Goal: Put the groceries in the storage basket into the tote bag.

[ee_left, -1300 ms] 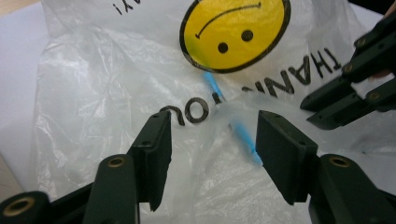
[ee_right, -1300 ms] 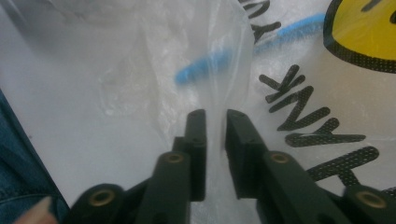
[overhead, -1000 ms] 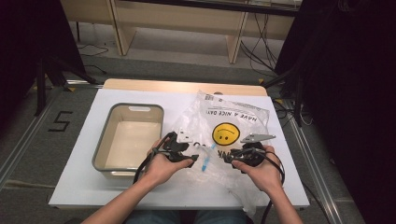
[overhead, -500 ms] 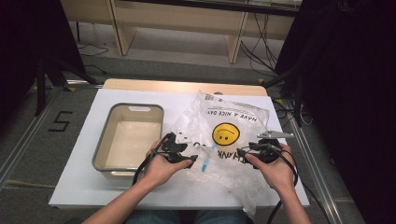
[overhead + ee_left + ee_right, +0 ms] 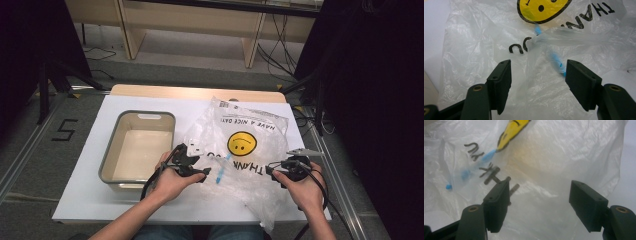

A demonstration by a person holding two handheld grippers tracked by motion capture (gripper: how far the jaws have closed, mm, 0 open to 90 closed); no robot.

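A crumpled clear plastic bag (image 5: 250,150) with a yellow smiley face (image 5: 242,143) and black lettering lies on the white table (image 5: 90,190). Something blue (image 5: 220,176) shows through it. My left gripper (image 5: 205,172) rests at the bag's left edge; its jaws have just been opening. In the left gripper view it (image 5: 537,72) is open, a raised fold of the bag (image 5: 554,37) just beyond the pads, untouched. My right gripper (image 5: 271,173) sits at the bag's right side; its jaws have just been opening too. It (image 5: 540,192) stands open over the bag (image 5: 564,152), gripping nothing.
A beige tub (image 5: 111,165) with a grey rim stands left of the bag, close to my left hand. The table's front edge runs just below both hands. Its right edge is near my right hand. Wooden furniture and cables lie beyond the far edge.
My right hand has slid to the right, out toward the bag's right side, and its jaws have spread. The left hand has stayed put.
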